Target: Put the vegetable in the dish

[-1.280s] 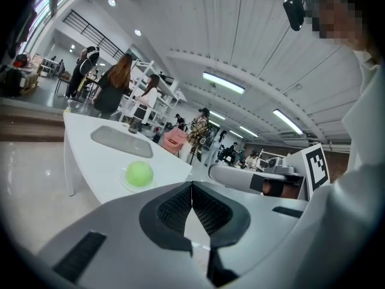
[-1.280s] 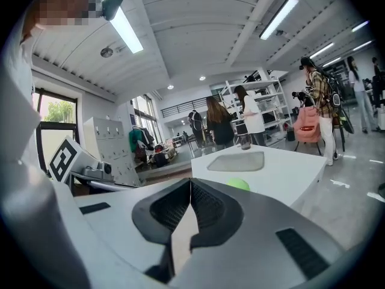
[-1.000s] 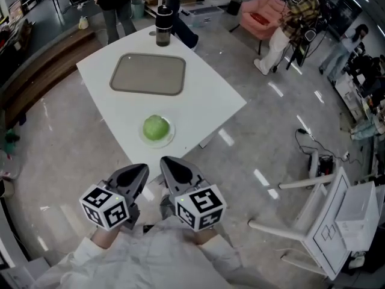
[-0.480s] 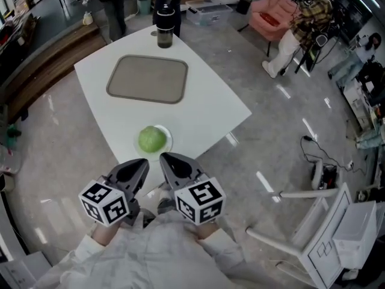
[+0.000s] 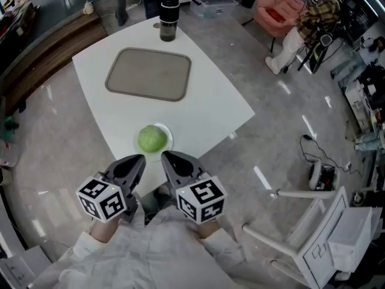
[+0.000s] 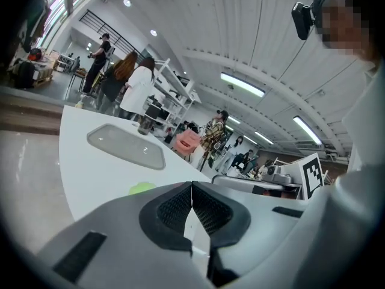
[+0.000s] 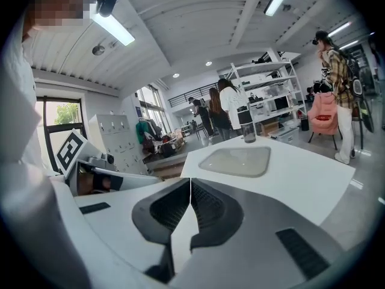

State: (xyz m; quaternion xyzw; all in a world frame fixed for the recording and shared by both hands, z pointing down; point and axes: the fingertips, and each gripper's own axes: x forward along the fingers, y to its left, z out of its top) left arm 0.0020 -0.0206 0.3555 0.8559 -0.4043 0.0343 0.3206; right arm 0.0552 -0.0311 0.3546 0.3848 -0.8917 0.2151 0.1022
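A round green vegetable sits in a small white dish near the front corner of the white table. Its green top peeks over the jaws in the left gripper view. My left gripper and right gripper hang side by side just short of the table's near corner, below the dish, touching nothing. Both are shut and hold nothing, their jaws meeting tip to tip in the left gripper view and the right gripper view.
A grey tray lies mid-table, also in the right gripper view as a tray. A dark lidded cup stands at the far corner. People stand beyond the table; a white chair frame is on the floor at right.
The view has shifted slightly; the table and dish sit a little nearer the grippers. Both grippers stay shut and side by side.
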